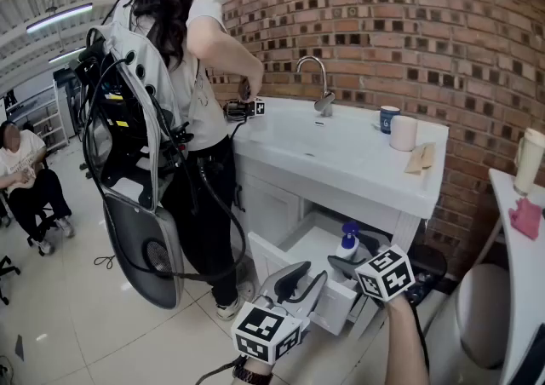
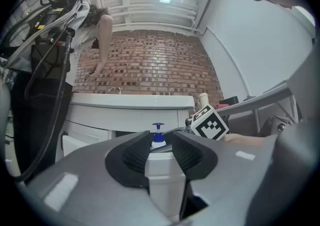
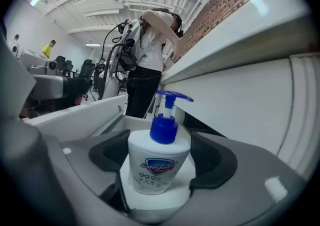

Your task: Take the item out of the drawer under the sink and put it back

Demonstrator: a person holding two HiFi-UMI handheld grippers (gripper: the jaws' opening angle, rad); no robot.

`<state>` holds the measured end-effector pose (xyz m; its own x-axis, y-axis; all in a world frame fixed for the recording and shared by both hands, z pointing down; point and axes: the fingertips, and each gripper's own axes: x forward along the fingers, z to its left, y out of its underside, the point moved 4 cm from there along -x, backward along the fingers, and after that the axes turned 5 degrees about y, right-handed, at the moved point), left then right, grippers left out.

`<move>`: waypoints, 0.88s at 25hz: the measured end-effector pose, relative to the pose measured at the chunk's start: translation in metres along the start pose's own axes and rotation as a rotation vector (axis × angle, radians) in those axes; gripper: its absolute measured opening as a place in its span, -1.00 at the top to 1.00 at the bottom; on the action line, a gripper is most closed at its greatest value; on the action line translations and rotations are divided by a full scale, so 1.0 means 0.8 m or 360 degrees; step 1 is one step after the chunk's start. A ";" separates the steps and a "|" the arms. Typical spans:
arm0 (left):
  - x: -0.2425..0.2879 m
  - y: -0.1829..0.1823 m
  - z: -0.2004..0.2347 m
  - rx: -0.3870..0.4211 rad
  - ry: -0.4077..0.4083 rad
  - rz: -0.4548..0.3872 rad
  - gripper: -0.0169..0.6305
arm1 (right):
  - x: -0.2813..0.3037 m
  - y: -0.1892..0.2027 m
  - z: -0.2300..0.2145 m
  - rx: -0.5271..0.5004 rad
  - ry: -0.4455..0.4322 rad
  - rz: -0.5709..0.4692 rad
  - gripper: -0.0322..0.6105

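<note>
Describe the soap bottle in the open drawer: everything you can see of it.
The soap bottle is a squat white plastic dispenser with a blue collar and a blue pump head, its spout pointing right in the right gripper view. A blue and red shield label with 99.9 under it faces that camera. It stands upright on the white floor of the open drawer. The right gripper has a pad close at each side; whether they press it cannot be told.
</note>
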<state>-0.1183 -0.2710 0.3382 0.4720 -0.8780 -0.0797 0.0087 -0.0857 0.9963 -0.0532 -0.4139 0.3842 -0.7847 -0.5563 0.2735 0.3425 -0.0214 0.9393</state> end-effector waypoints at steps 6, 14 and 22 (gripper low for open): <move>-0.007 0.002 -0.005 -0.0021 0.0014 -0.0014 0.51 | -0.013 0.002 0.001 0.0007 0.0140 -0.0033 -0.22; -0.017 0.007 -0.025 -0.0081 0.0058 -0.0064 0.51 | -0.114 -0.047 -0.002 0.0117 0.0476 -0.0457 -0.22; -0.033 0.011 -0.051 -0.0106 0.0132 -0.0059 0.51 | -0.205 -0.039 0.028 0.0147 0.0611 -0.0543 -0.21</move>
<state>-0.0947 -0.2293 0.3505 0.5416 -0.8326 -0.1163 0.0847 -0.0836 0.9929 0.0532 -0.3033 0.3149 -0.5921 -0.7952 -0.1310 0.0396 -0.1911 0.9808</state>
